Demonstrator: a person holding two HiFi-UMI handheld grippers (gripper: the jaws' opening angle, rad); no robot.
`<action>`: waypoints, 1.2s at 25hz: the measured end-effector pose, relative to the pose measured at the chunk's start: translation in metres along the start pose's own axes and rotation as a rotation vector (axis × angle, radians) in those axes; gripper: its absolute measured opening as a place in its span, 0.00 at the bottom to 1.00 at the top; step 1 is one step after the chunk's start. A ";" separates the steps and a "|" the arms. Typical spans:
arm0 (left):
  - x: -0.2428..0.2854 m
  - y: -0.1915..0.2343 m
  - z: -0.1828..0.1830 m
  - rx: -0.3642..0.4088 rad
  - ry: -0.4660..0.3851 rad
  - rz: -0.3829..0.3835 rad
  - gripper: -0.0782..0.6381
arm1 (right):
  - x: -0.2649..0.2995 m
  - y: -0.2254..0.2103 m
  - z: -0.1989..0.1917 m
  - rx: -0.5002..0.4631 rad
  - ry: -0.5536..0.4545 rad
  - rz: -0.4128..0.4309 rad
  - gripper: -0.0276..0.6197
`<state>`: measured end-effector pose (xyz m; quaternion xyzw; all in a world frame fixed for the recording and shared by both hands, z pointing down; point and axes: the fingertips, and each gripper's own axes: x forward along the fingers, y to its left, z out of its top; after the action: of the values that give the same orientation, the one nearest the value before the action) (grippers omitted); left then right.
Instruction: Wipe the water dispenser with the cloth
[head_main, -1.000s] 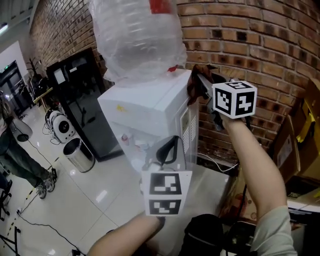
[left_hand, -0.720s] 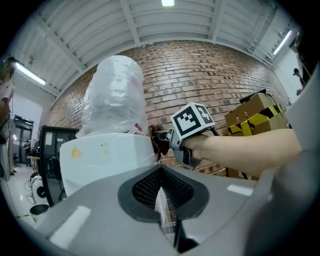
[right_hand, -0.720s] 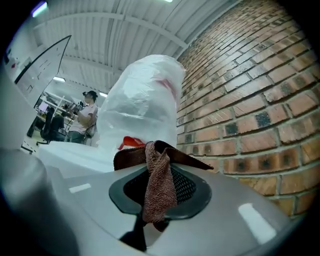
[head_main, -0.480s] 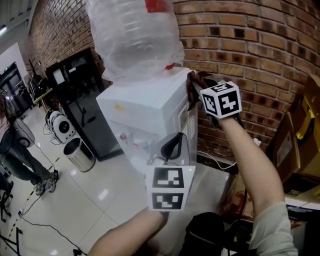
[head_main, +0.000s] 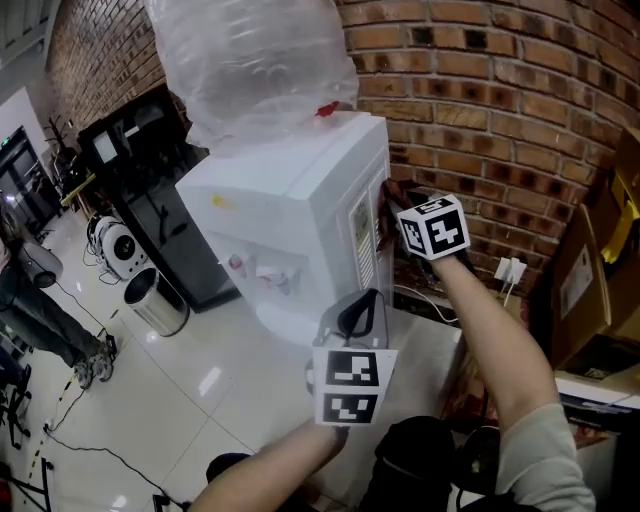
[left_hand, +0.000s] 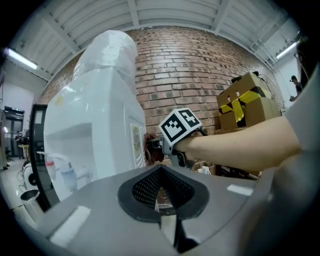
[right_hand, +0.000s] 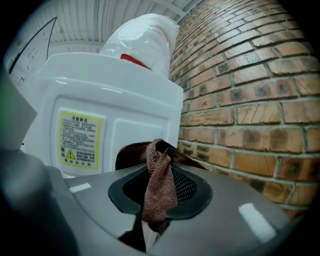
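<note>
You are holding the brown cloth (right_hand: 159, 195) pinched in the right gripper (right_hand: 161, 175), whose jaws have just been easing a little wider around it. You are pressing it to the side panel of the water dispenser (head_main: 290, 200), near the back edge by the brick wall (head_main: 500, 110). The left gripper (left_hand: 160, 187) is hovering in front with jaws together, carrying nothing. Wiping is likely mid-course: you are working the side, while the front, the tap recess (head_main: 262, 272) and the lower body seem left to do.
</note>
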<state>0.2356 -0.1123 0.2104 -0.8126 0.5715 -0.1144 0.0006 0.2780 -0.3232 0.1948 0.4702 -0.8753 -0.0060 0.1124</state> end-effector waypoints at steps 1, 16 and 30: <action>0.004 -0.003 -0.010 -0.004 0.009 -0.010 0.11 | 0.003 0.001 -0.011 0.009 0.015 0.003 0.19; 0.035 -0.024 -0.117 -0.037 0.099 -0.059 0.11 | 0.029 0.016 -0.142 0.106 0.166 0.024 0.18; 0.063 -0.047 -0.232 -0.071 0.227 -0.127 0.11 | 0.059 0.032 -0.300 0.251 0.372 0.034 0.18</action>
<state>0.2566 -0.1247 0.4545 -0.8286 0.5189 -0.1851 -0.1000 0.2812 -0.3257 0.5019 0.4585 -0.8414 0.1914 0.2125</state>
